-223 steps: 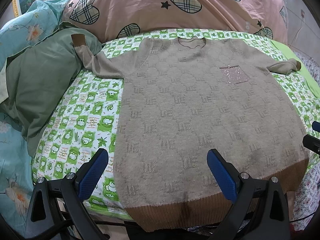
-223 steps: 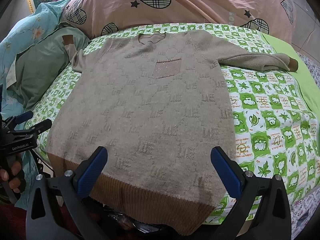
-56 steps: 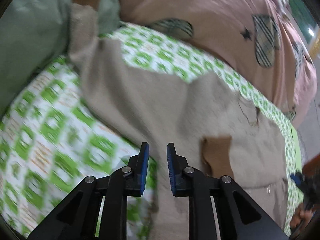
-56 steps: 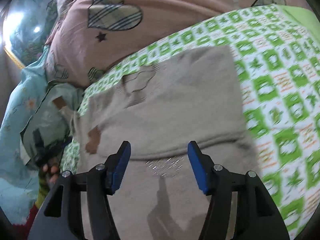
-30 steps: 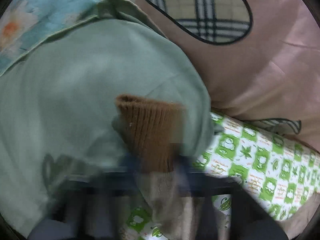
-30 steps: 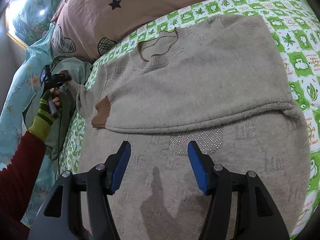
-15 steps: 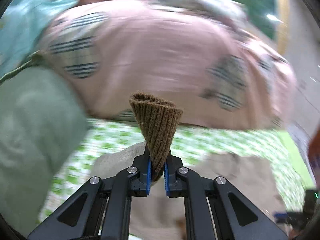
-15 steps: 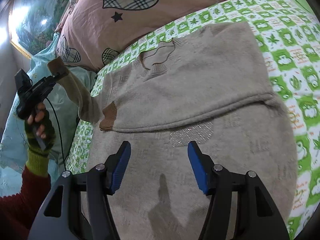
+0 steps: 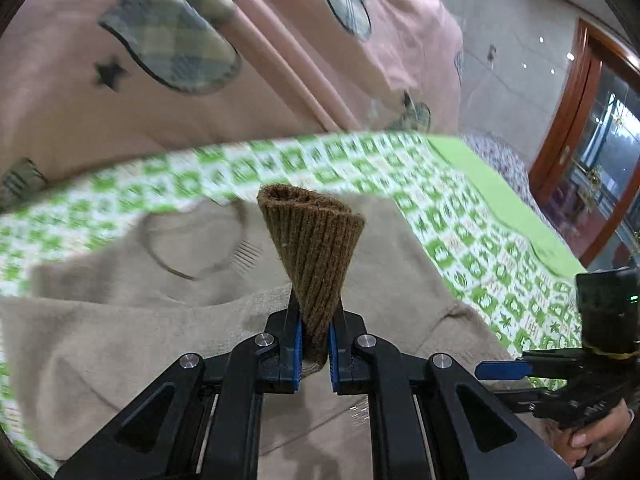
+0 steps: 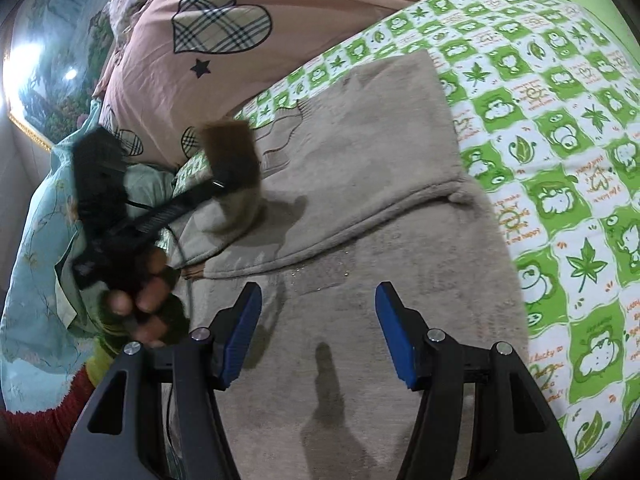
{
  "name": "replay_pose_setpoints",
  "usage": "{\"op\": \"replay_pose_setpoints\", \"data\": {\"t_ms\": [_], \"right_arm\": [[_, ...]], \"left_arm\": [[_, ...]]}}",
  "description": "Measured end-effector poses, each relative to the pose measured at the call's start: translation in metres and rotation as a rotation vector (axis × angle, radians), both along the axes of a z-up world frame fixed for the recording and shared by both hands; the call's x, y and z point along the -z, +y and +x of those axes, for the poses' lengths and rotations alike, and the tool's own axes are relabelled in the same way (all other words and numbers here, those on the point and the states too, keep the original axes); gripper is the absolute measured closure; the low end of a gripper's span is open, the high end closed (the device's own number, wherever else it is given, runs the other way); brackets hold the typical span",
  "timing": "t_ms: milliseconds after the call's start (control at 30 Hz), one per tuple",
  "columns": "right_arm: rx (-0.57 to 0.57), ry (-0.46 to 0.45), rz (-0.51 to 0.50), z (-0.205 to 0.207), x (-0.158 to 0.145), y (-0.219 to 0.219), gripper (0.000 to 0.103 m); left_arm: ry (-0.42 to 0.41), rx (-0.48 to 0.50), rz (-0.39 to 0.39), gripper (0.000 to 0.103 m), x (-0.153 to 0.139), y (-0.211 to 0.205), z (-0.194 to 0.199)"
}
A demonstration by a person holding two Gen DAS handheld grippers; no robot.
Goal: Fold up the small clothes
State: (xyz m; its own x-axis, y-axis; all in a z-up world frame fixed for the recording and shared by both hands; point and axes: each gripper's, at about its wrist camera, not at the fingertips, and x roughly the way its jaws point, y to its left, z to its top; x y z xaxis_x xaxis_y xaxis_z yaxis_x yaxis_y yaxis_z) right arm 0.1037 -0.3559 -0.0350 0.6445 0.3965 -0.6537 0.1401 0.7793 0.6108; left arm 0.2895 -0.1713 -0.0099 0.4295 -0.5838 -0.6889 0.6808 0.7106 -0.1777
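Observation:
A beige knit sweater [image 10: 360, 152] lies on the green checked bedsheet [image 10: 560, 92], its right sleeve folded across the chest. My left gripper [image 9: 314, 354] is shut on the brown ribbed cuff [image 9: 312, 248] of the other sleeve and holds it up above the sweater's body [image 9: 120, 340], near the neckline [image 9: 192, 240]. The cuff also shows in the right wrist view [image 10: 232, 156], blurred, over the sweater's left part. My right gripper [image 10: 318, 336] is open and empty, hovering above the sweater's lower chest beside a glittery pocket patch [image 10: 320, 272].
A pink quilt with plaid hearts [image 10: 224, 36] lies behind the sweater. A pale green pillow and a blue floral cover [image 10: 36, 240] are at the left. A plain green sheet edge [image 9: 500, 192] and a wooden door frame [image 9: 568, 120] are on the right.
My left gripper has carried the brown cuff from the left side inward over the sweater's chest. My right gripper has stayed open over the lower chest.

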Motion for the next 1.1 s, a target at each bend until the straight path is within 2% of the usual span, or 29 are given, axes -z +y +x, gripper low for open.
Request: {"op": "replay_pose_setpoints", "data": {"t_ms": [133,200,267,300,400,433,567,700,867,933,967,1000,1033,1100], "right_arm": [[0.008,-0.006,0.006,0.002,-0.001,-0.001,0.043],[0.006,-0.012,0.005,0.004,-0.002,0.0,0.043],[0.001,-0.019,0.002,0.01,-0.004,0.002,0.043],[-0.003,-0.023,0.005,0.014,-0.004,0.003,0.043],[-0.011,-0.026,0.008,0.029,-0.001,0.005,0.043],[-0.009,-0.025,0.006,0.034,0.0,0.005,0.043],[-0.004,-0.022,-0.01,0.052,0.005,0.007,0.043],[-0.01,-0.003,-0.025,0.071,0.013,0.009,0.043],[-0.038,-0.011,-0.063,0.091,0.019,0.018,0.043],[-0.059,-0.018,-0.065,0.097,0.02,0.022,0.056],[-0.067,-0.01,-0.076,0.099,0.019,0.025,0.071],[-0.069,-0.01,-0.074,0.099,0.018,0.025,0.092],[-0.073,-0.018,-0.052,0.098,0.014,0.024,0.097],[-0.072,-0.059,0.028,0.089,-0.002,0.017,0.097]], "left_arm": [[0.08,0.004,0.052,0.088,0.042,-0.025,0.017],[0.121,-0.002,0.065,0.077,0.054,-0.026,0.019],[0.132,-0.02,0.065,0.055,0.058,-0.021,0.017],[0.127,-0.031,0.064,0.051,0.057,-0.016,0.014],[0.119,-0.049,0.032,0.047,0.047,0.008,0.002],[0.113,-0.058,0.028,0.043,0.044,0.015,-0.001],[0.101,-0.135,0.012,0.041,0.036,0.062,-0.016],[0.105,-0.282,0.026,0.041,0.042,0.121,-0.023],[0.121,-0.545,0.022,0.041,0.054,0.211,-0.019],[0.131,-0.644,0.03,0.043,0.06,0.242,-0.013],[0.153,-0.678,0.019,0.043,0.065,0.257,-0.008],[0.163,-0.697,0.011,0.043,0.068,0.266,-0.005],[0.17,-0.714,0.009,0.043,0.07,0.274,-0.002],[0.179,-0.726,0.022,0.043,0.075,0.281,0.004]]}}
